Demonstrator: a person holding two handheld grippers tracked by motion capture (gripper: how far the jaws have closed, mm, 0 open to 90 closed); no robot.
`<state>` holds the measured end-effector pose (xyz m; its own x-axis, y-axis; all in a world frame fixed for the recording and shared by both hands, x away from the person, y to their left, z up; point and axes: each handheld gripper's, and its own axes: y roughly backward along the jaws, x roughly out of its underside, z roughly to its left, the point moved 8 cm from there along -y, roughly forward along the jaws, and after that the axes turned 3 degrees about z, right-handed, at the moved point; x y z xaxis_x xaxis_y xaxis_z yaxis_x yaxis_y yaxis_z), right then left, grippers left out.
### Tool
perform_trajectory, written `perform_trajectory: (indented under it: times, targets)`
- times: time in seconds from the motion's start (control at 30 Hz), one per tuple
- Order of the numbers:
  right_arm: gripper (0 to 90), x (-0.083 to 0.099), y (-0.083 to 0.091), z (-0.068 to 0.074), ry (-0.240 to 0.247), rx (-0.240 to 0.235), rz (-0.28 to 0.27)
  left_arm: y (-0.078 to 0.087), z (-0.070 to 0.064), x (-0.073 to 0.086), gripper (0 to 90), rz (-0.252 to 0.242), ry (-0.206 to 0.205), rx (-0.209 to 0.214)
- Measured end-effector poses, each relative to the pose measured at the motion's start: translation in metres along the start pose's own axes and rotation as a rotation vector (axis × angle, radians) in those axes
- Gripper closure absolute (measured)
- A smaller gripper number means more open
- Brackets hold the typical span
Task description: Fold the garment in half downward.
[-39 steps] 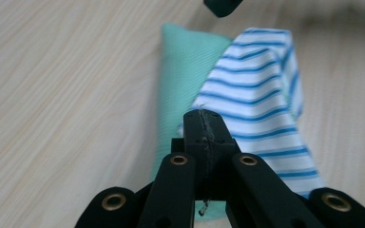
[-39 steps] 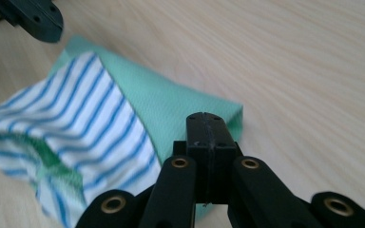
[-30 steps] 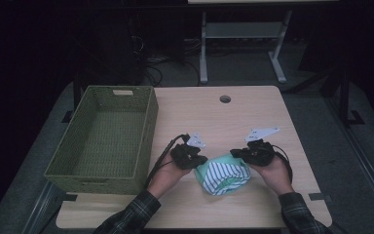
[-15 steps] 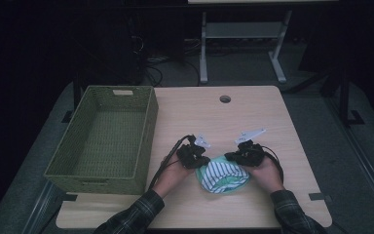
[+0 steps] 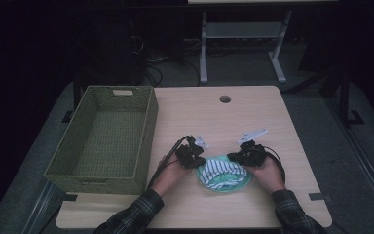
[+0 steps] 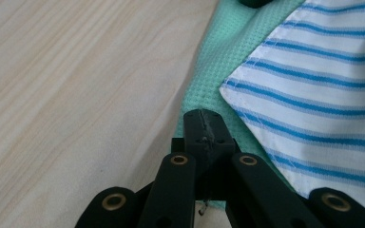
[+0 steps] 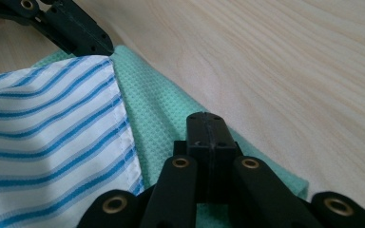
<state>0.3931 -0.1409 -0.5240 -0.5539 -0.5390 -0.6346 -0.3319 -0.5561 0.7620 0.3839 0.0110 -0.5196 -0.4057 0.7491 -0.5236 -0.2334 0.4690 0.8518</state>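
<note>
Gripping the near-left edge of the green waffle cloth [image 6: 204,71], the left gripper [image 6: 203,124] has its jaws pressed together on the weave. The right gripper [image 7: 207,127] is likewise clamped, its jaws closed on the opposite edge of the same green cloth.

Striped cloth [image 5: 221,170]: white with blue lines, lying on top of the green one, between the two grippers; its hemmed corner sits just beside each gripper's jaws.

Location: both cloths rest in a bunched heap on the front part of the wooden table [image 5: 214,117], between the person's two hands.

Woven basket [image 5: 146,131]: olive green, rectangular, at the table's left side, well apart from the cloths.

Cable hole [image 5: 225,99]: round, near the table's far edge.
</note>
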Motion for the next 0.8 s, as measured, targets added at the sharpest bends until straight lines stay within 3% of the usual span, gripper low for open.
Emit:
perform_trajectory:
  times: [0.27, 0.53, 0.8]
  targets:
    - [89.8, -0.005, 0.013, -0.004, -0.006, -0.002, -0.034, 0.013, 0.000, -0.012, 89.7, -0.061, 0.012, 0.021]
    - [89.7, -0.006, 0.023, -0.011, -0.011, 0.012, -0.057, 0.035, -0.026, -0.015, 89.8, -0.132, -0.014, 0.085]
    - [89.8, -0.006, 0.024, -0.024, -0.029, 0.032, -0.069, 0.045, -0.054, -0.007, 89.7, -0.142, -0.057, 0.139]
